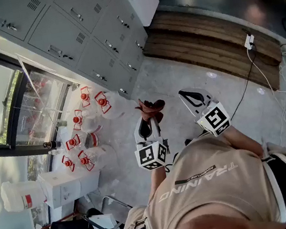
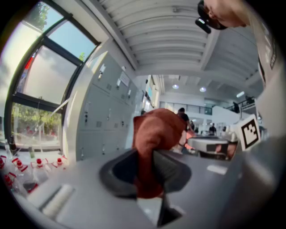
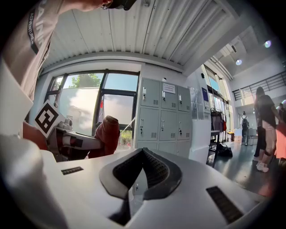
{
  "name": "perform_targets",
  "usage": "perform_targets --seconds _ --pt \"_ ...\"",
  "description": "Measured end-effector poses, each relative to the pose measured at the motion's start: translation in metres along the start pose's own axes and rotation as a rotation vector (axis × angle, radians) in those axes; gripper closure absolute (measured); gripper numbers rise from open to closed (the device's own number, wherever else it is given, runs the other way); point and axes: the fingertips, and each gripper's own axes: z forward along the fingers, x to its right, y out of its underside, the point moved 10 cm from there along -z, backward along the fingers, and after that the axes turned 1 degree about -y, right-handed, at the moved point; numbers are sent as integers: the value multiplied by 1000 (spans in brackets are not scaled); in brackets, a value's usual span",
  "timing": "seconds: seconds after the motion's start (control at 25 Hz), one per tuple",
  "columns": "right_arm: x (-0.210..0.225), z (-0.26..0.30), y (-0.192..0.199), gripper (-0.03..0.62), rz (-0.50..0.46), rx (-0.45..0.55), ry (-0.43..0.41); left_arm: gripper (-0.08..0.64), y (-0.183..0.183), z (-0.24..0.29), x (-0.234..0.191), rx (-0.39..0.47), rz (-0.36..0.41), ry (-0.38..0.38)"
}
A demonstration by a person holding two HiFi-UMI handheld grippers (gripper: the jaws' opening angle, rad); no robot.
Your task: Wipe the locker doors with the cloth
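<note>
A: Well, where's the cloth (image 1: 151,106)?
B: Pinched in the left claw (image 1: 149,118), bunched above its tips. The locker doors (image 1: 86,33) lie toward the frame's upper left, well apart, on that claw's side.
A: And the right claw (image 1: 188,96)?
B: Pressed together, empty, farther off.

The lockers (image 1: 71,28) run off the head view's top edge. The jaws of the left gripper (image 2: 145,156) cover the lower part of the cloth (image 2: 156,129). The notice (image 3: 169,87) on 1 locker door is too small to read. Distant people (image 2: 212,129) are blurred in the left gripper view.
</note>
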Motion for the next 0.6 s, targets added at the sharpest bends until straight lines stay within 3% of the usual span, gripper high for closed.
perform_targets --seconds 0.32,0.6 --pt "0 19 -2 578 8 -17 -2 478 7 17 -19 2 -19 11" --pt "33 49 8 578 56 -43 -1 477 0 55 -30 -8 -26 -7"
